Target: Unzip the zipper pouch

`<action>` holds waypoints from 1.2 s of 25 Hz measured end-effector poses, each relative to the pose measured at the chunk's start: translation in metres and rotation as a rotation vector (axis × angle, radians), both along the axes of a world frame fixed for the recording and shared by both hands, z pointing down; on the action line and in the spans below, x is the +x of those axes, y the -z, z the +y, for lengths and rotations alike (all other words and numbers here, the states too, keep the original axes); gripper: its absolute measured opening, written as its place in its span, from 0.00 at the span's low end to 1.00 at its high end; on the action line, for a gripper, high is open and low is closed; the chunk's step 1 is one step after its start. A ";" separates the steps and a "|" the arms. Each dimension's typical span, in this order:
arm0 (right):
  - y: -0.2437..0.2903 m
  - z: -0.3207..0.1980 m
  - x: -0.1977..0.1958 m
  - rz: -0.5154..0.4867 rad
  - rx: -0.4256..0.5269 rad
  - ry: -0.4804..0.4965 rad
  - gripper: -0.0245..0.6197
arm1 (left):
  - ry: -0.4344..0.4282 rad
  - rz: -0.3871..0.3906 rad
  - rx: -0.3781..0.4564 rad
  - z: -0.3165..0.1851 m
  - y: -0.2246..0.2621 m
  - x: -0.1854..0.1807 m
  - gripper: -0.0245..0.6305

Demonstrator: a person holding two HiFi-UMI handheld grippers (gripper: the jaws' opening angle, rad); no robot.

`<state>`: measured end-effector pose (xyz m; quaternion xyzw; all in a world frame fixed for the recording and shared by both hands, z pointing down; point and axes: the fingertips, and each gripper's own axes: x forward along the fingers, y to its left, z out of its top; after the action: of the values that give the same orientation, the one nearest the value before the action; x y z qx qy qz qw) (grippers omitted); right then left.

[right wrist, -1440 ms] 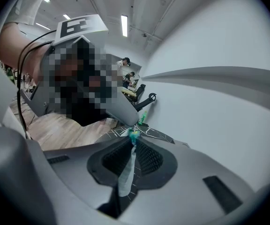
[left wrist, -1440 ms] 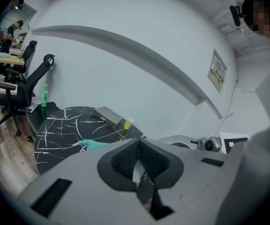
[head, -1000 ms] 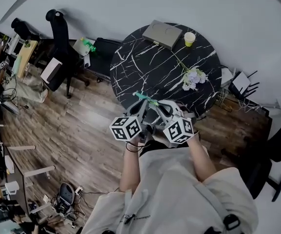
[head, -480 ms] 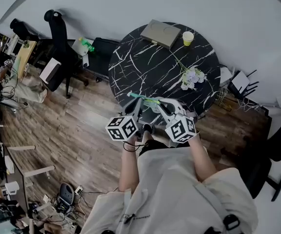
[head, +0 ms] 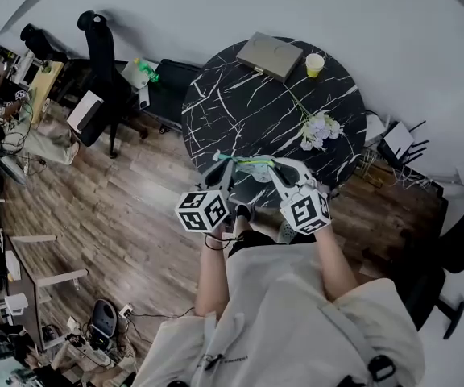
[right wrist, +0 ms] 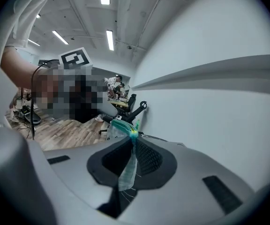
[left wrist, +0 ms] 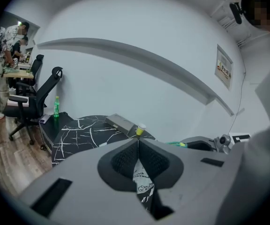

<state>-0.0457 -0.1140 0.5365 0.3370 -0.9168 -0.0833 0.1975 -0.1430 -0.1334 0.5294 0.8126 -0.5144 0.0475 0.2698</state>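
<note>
- Clear printed fabric pouch with a green zipper (head: 253,168) hangs over the near edge of the black marbled round counter (head: 240,95), stretched between both grippers.
- The left gripper (head: 221,163) is pinched tight on pouch fabric. The right gripper (head: 278,166) is clamped at the zipper end — whether on the pull, I can't tell.
- Judgement: unzipping is in hand. Next I'd draw the right along the zipper — left anchoring.

The left claw (left wrist: 138,143) has its jaws pressed together on a fold of the printed pouch (left wrist: 142,184). Beyond it, a black marbled desk (left wrist: 78,134) carries a grey box (left wrist: 121,123) and a yellow cup (left wrist: 139,130). A green bottle (left wrist: 56,107) and a chair (left wrist: 29,104) stand at left.
</note>
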 end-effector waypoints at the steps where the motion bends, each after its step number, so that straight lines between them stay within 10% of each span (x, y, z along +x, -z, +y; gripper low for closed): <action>1: 0.001 -0.001 0.001 -0.005 -0.001 -0.004 0.10 | 0.006 -0.003 0.001 0.000 0.000 -0.002 0.07; 30: 0.008 -0.013 0.028 -0.088 -0.017 -0.077 0.10 | 0.084 -0.076 -0.003 -0.001 -0.010 -0.027 0.08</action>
<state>-0.0181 -0.1265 0.5284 0.3738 -0.9115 -0.0528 0.1631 -0.1696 -0.1343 0.5390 0.7875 -0.5579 0.0679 0.2530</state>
